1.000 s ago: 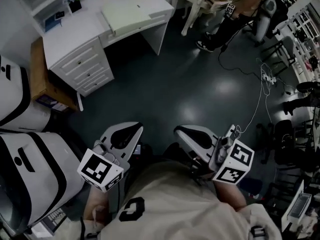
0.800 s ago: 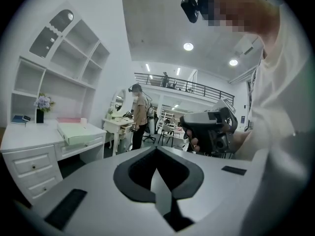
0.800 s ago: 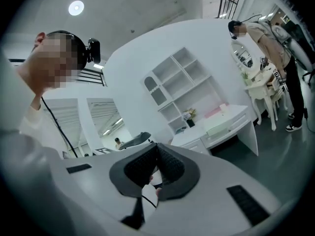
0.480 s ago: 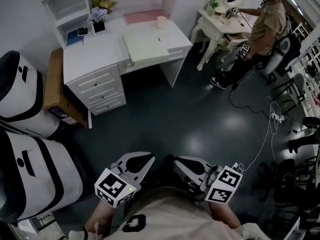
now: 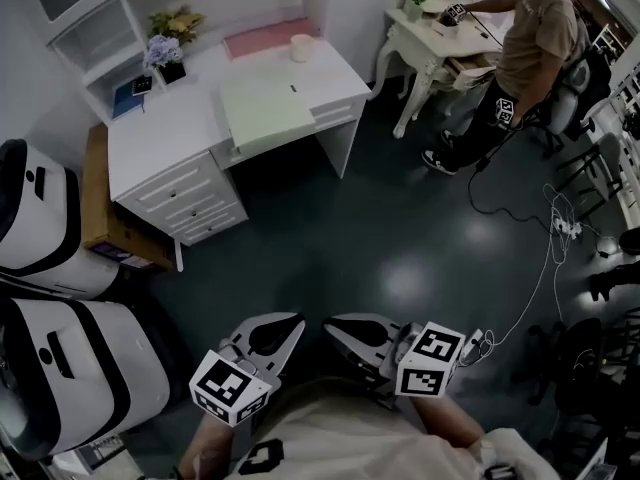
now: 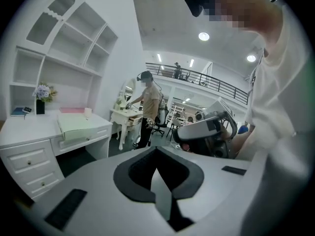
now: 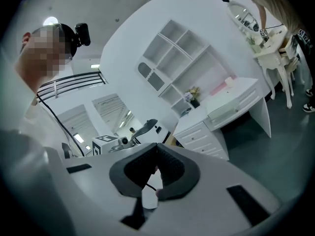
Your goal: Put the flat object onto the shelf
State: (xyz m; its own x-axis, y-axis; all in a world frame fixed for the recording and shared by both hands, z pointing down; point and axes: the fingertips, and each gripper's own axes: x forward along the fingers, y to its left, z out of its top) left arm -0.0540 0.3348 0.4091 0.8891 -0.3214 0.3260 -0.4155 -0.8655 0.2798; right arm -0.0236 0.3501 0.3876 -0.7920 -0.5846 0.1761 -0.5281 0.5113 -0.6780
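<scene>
A pale green flat board lies on the white desk, partly over its front edge; the left gripper view shows this board too. A pink flat pad lies at the desk's back by a small white cup. The white shelf unit stands on the desk's back. My left gripper and right gripper hang close together over the dark floor, far short of the desk. Both are shut with nothing in them.
Flowers in a dark pot and a blue book sit near the shelf. A wooden side table and white machines stand left. A person stands at another white table. A cable trails across the floor.
The head view has swung so that the desk and shelf sit lower and fuller in frame. Both grippers have dropped lower in the picture and closer together, still shut.
</scene>
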